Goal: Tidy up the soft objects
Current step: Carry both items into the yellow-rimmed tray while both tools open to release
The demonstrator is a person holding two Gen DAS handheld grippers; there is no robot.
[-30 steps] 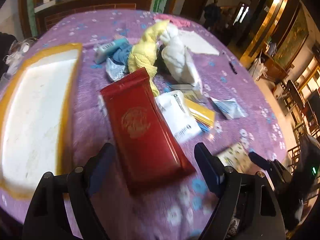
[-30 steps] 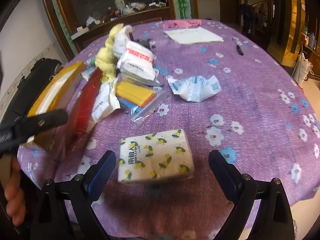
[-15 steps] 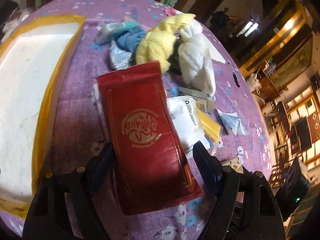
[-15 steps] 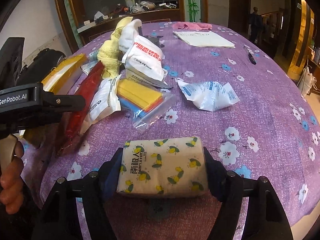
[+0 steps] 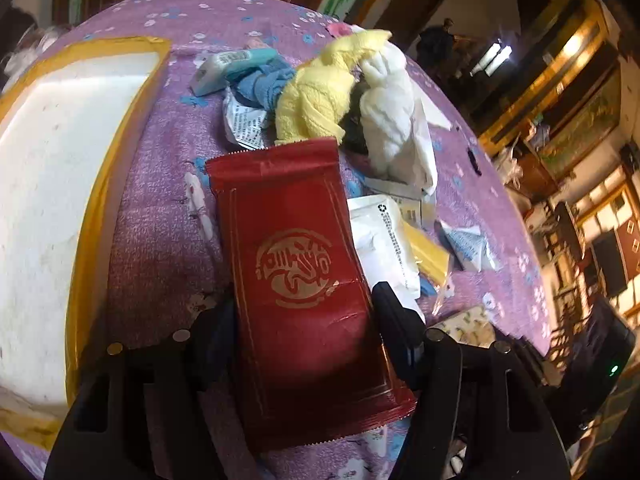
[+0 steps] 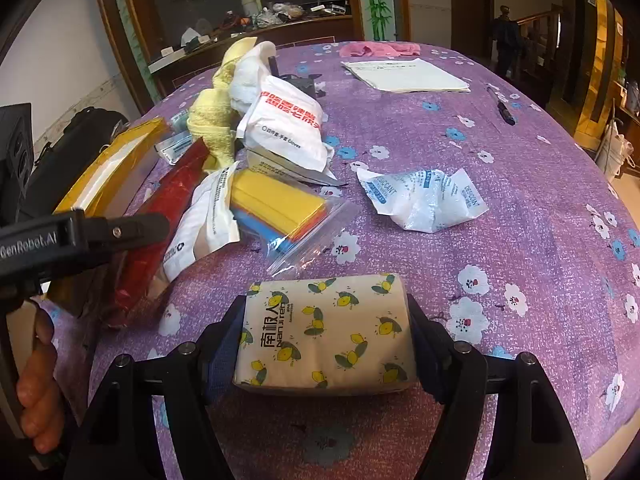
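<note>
Left tool (image 5: 304,320) clamping red packet (image 5: 296,264), right tool (image 6: 326,332) clamping tissue pack (image 6: 326,328), zip bag (image 6: 292,216) just ahead

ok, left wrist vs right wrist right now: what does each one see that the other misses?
Left wrist only: the left gripper shut on the red packet, logo face up, and the blue cloth.
Right wrist only: the right gripper shut on the lemon-print tissue pack, the desiccant bag, the paper sheets and the pen.
Both: the yellow towel, the yellow-rimmed tray, the purple floral tablecloth.
</note>
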